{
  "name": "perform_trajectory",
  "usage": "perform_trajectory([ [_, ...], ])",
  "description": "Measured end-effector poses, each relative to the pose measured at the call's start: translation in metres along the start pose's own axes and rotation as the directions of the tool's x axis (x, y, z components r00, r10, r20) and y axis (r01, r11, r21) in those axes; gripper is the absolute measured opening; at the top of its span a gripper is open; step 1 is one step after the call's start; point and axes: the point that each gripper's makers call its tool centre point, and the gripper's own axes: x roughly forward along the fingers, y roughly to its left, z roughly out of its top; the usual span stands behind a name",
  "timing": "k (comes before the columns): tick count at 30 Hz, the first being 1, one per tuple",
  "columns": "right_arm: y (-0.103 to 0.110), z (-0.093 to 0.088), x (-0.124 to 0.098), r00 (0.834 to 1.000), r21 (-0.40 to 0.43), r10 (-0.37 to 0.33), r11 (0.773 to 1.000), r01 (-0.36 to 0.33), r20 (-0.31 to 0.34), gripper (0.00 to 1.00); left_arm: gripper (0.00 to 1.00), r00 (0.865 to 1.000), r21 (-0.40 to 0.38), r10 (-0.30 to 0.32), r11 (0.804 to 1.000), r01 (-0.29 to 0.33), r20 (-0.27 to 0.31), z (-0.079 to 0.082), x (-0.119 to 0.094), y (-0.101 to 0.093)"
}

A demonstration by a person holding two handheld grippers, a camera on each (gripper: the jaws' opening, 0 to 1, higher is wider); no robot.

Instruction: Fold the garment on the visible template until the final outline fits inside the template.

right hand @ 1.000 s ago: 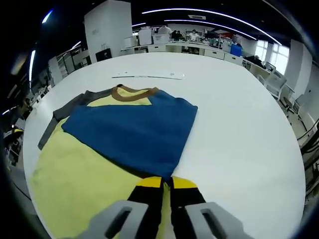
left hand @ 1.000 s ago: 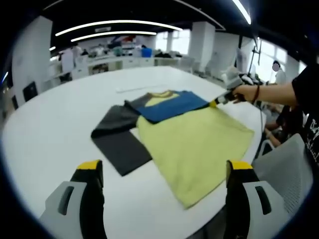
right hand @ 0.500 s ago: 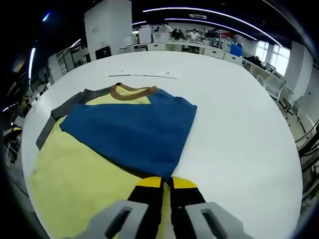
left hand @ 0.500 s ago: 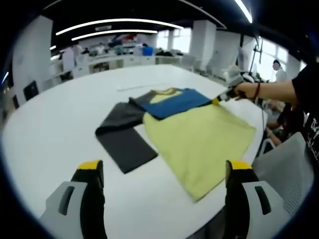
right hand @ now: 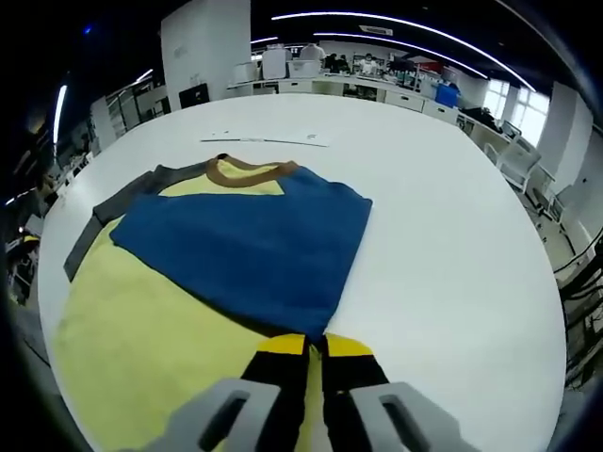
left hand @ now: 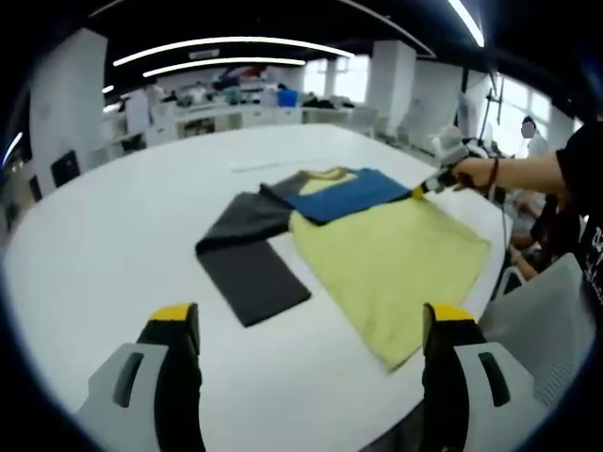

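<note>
- Lying flat on the white table, the garment is showing its blue sleeve folded across the yellow body
- right gripper is pinching the sleeve cuff, jaws closed on it
- left gripper is hovering with jaws wide, holding nothing
- Laying the cuff smooth before letting go looks best

From my seat the garment reads as soft matt cloth: a yellow body, a blue sleeve of like weave, a grey sleeve, and a ribbed brown collar. The table is smooth white with a faint sheen. My 2 grippers, left and right, look like grey plastic with yellow-tipped black jaws.
</note>
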Motion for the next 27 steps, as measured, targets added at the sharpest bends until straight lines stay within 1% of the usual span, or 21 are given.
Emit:
perform_trajectory([
  [5, 0.0, 0.0, 0.0, 1.0, 0.007, 0.004, 1.0, -0.004, 0.004, 0.02, 0.94, 1.0, -0.006, 0.015, 1.0, -0.014, 0.003, 0.001, -0.001, 0.006],
  [7, -0.001, 0.0, -0.001, 1.0, 0.019, -0.013, 1.0, 0.013, 0.006, 0.06, 0.93, 1.0, -0.006, 0.024, 1.0, -0.024, 0.004, 0.001, -0.001, 0.009],
  [9, -0.002, 0.001, -0.002, 1.0, 0.016, -0.025, 1.0, 0.025, 0.015, 0.13, 0.93, 0.999, -0.024, 0.031, 0.999, -0.031, 0.025, 0.004, -0.001, 0.013],
  [10, -0.001, 0.003, -0.003, 0.999, 0.023, -0.024, 0.999, 0.024, 0.022, 0.17, 0.92, 0.999, -0.029, 0.033, 0.999, -0.032, 0.026, 0.005, -0.001, 0.014],
  [13, 0.001, 0.006, -0.004, 0.999, 0.027, -0.015, 1.0, 0.014, 0.037, 0.27, 0.92, 0.999, -0.023, 0.045, 0.999, -0.044, 0.032, 0.006, -0.001, 0.021],
  [16, 0.004, 0.01, -0.007, 0.999, 0.021, -0.009, 1.0, 0.008, 0.048, 0.39, 0.92, 0.998, -0.021, 0.051, 0.999, -0.05, 0.041, 0.011, -0.002, 0.027],
  [19, 0.01, 0.015, -0.012, 0.998, 0.02, 0.018, 1.0, -0.019, 0.067, 0.49, 0.91, 0.998, -0.015, 0.056, 0.998, -0.055, 0.042, 0.015, -0.002, 0.03],
  [22, 0.017, 0.02, -0.017, 0.996, 0.01, 0.038, 0.999, -0.039, 0.087, 0.57, 0.91, 0.997, 0.001, 0.062, 0.998, -0.062, 0.046, 0.019, -0.001, 0.035],
  [27, 0.029, 0.025, -0.028, 0.991, 0.002, 0.08, 0.997, -0.081, 0.106, 0.71, 0.91, 0.996, 0.023, 0.071, 0.997, -0.073, 0.051, 0.028, 0.001, 0.038],
])
